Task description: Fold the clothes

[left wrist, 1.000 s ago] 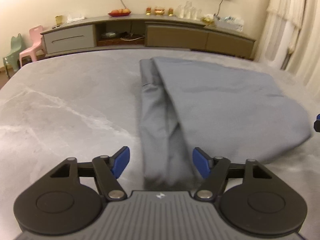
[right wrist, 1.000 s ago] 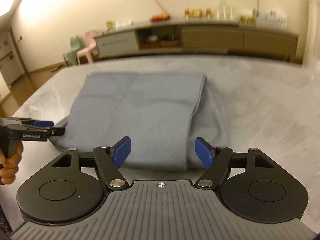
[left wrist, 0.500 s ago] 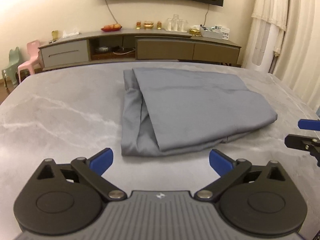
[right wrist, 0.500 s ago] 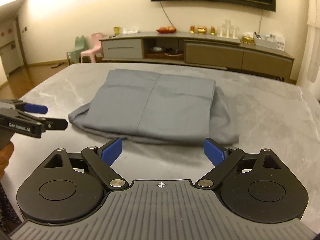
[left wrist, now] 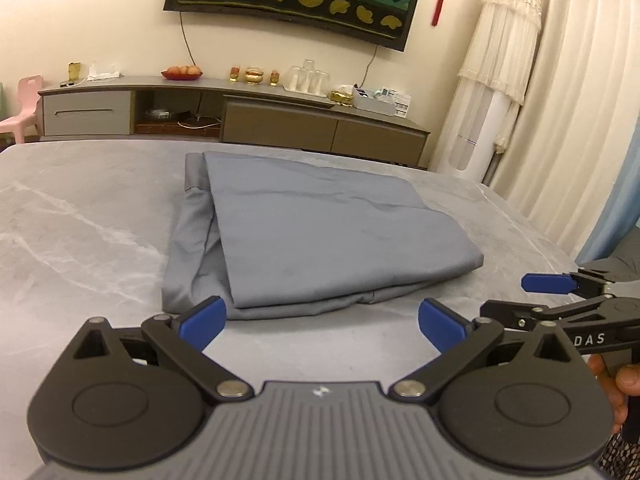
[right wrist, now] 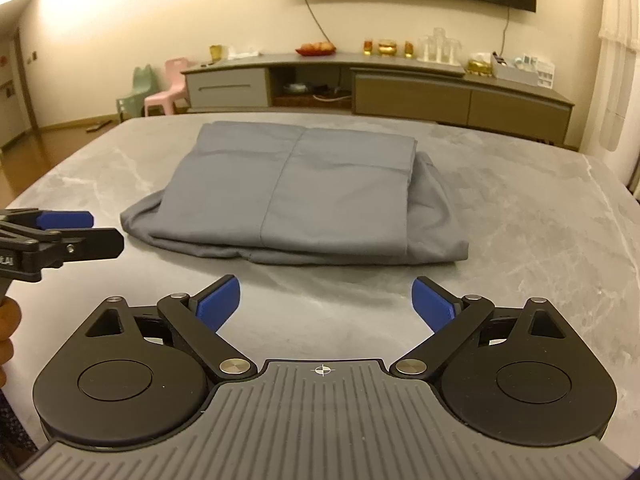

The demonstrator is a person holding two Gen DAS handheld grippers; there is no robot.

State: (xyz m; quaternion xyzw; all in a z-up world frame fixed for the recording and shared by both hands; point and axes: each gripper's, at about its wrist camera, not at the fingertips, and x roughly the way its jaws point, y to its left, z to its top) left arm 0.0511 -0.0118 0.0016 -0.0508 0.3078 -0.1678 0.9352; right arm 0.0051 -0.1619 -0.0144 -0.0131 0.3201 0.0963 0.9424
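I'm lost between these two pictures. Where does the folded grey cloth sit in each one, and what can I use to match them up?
Left wrist view: the folded grey cloth lies mid-frame on the marble table, its bunched edge to the picture's left.
Right wrist view: the same cloth lies mid-frame, its bunched edge to the picture's right.
Shared landmark: the red fruit dish on the long cabinet behind.

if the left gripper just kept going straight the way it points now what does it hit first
Probably the bare marble table just short of the folded grey garment. The left gripper stands open and empty, angled down; depth is hard to judge, so it might meet the garment's near edge instead.
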